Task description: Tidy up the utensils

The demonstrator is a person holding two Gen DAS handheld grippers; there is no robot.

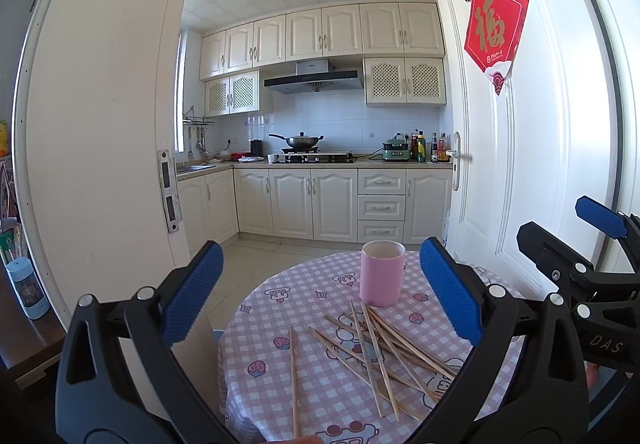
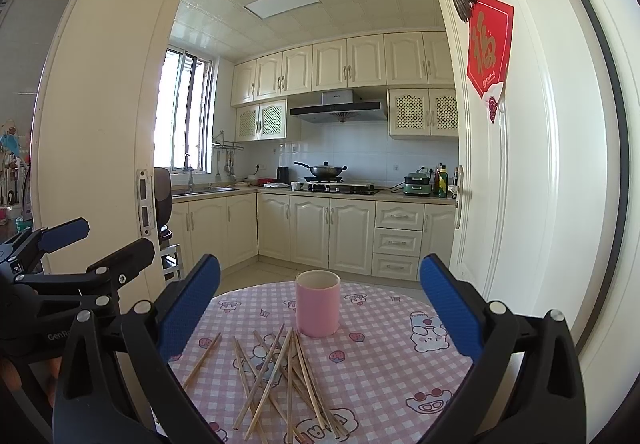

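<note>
Upright on the round table [image 1: 256,324], toward its far side, stands a pink cup [image 1: 381,273], and everything else here is placed most easily against it. Its mouth shows a pale inner wall from both wrist views, but the angle is too low to see the bottom; nothing sticks up above the rim, so no utensil is visibly in it. The table wears a pink-and-white checked cloth printed with small cartoon figures.

Just in front of the cup, on the near side, a loose heap of wooden chopsticks [image 1: 380,348] lies flat on the cloth, crossing one another at many angles. The farthest tips come close to the cup's base, though I cannot tell whether any touch it. One single chopstick [image 1: 294,376] lies apart from the heap, to the left of the cup in the left wrist view.

The left gripper [image 1: 320,292] hangs above the near-left of the table, its blue-padded jaws spread wide with nothing between them; the cup and heap show in the gap. The right gripper [image 2: 320,308] hangs likewise on the near-right side, jaws wide apart and empty, the cup framed between them. Each gripper shows at the edge of the other's view.

Well beyond the cup, through an open doorway, is a kitchen with cream cabinets, and a wok [image 1: 299,141] sits on the stove.
</note>
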